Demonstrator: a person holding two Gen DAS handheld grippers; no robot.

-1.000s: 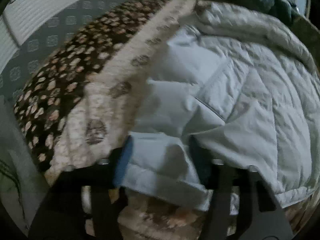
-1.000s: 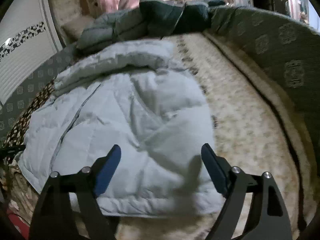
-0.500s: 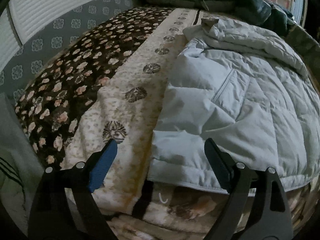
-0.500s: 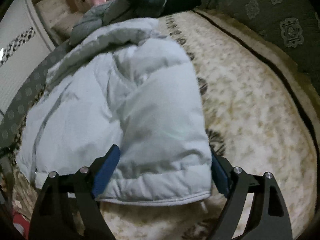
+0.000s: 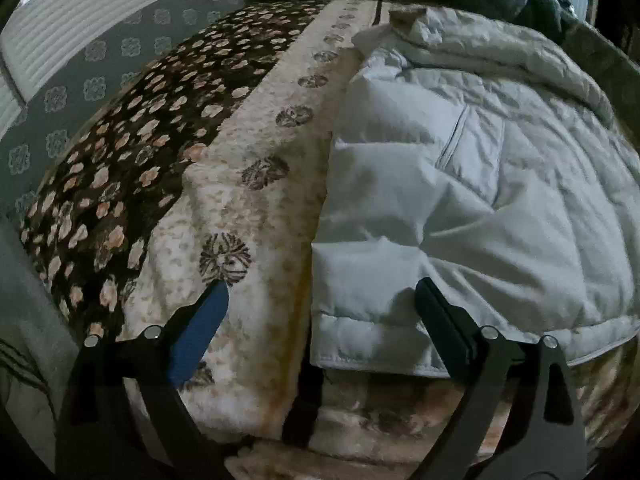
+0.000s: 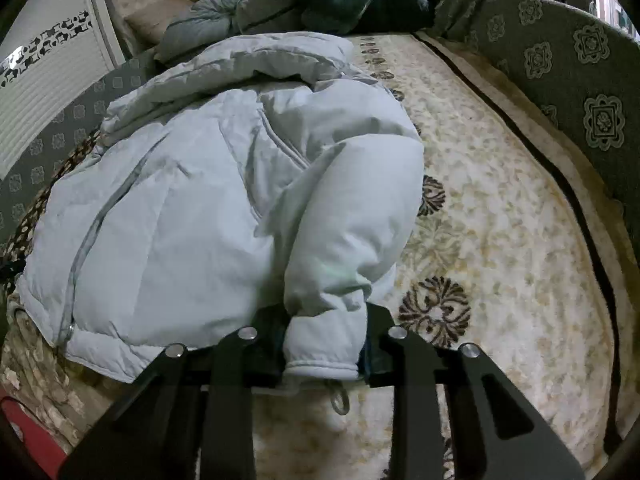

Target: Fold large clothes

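Pale padded jacket [image 6: 192, 216] lies on the bed [image 6: 500, 208], centre frame. Right gripper [image 6: 326, 344] closing on the sleeve cuff [image 6: 324, 336], lower centre. Left gripper [image 5: 320, 312] opening, empty, at the hem. Risk: slick puffy cuff slips out during lift.

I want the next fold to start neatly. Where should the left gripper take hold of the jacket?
At the jacket's near left hem corner, coming from the bed's near edge. That stitched hem lies flat, exposed and thin, unlike the puffy body, and already sits between the left gripper's opening fingers.
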